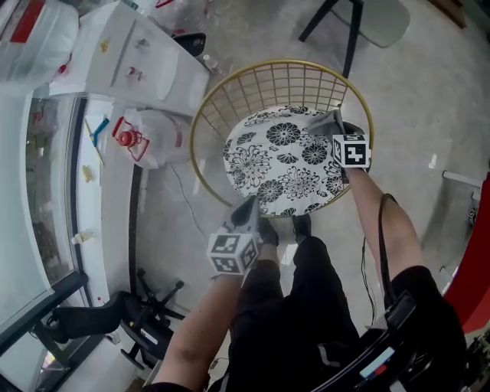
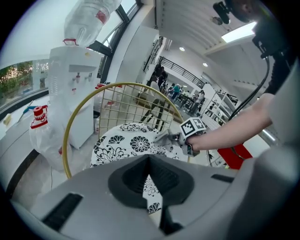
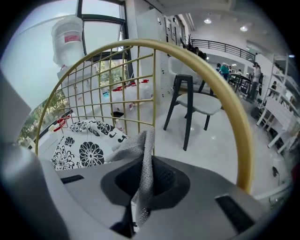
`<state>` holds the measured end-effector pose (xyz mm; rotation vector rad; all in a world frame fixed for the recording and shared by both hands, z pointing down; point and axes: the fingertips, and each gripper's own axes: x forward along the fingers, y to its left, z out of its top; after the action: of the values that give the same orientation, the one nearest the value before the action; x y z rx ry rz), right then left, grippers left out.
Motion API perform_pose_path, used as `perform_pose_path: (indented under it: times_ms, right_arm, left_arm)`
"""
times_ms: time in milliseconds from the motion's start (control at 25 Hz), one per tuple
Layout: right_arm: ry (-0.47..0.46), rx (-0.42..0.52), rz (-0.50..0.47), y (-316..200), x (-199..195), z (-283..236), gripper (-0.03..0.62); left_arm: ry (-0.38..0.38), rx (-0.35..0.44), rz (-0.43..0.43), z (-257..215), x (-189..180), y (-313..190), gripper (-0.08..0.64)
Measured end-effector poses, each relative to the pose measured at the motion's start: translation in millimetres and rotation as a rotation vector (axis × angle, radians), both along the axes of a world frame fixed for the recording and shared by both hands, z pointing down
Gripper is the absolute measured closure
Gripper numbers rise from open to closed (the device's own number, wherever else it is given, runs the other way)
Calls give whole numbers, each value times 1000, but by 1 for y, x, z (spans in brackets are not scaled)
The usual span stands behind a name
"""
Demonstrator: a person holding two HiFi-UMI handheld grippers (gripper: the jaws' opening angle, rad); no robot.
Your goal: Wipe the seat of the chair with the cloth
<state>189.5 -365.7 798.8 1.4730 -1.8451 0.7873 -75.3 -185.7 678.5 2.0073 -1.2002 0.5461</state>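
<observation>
The right hand-held gripper [image 1: 338, 127], clamped on the grey cloth [image 3: 140, 154], lays it on the floral seat's [image 1: 283, 164] upper-right edge for wiping, while the left hand-held gripper [image 1: 249, 210] hangs closed and empty below.

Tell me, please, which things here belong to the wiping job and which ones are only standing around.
Belong to the job:
- cloth, shut in the jaws of the right gripper
- patterned seat of the wire chair

Only standing around:
- water dispenser
- bottle with a red cap, on the floor
- grey chair
- left gripper, shut on nothing, off the seat
</observation>
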Motion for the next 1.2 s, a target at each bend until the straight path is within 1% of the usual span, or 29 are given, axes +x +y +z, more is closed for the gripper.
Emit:
perform_pose_path:
  times_ms: [200,320,520,680,880,1120,1200]
  right_arm:
    - [-21,8,15,16,8,-17,566]
    - [-61,29,49,25,14,-36,566]
    - [-150,84,103,38,12,-84,566]
    - [-229,165,124,38,5,-137,566]
    - [-328,281,104,41,-14,-209,566]
    - [-403,395,50,63,-31,-293,566]
    - [-411,437,18,73,-38,-322,566]
  left_arm:
    - [-2,4,23,-8,7,3,553]
    - [7,28,29,-22,11,0,553]
    - [15,72,32,-54,10,-3,553]
    - [25,118,28,-81,7,-6,553]
    - [47,194,3,-118,-1,-5,554]
    - [102,311,-16,-179,-6,-1,554]
    - [115,361,-18,-202,-8,-2,552]
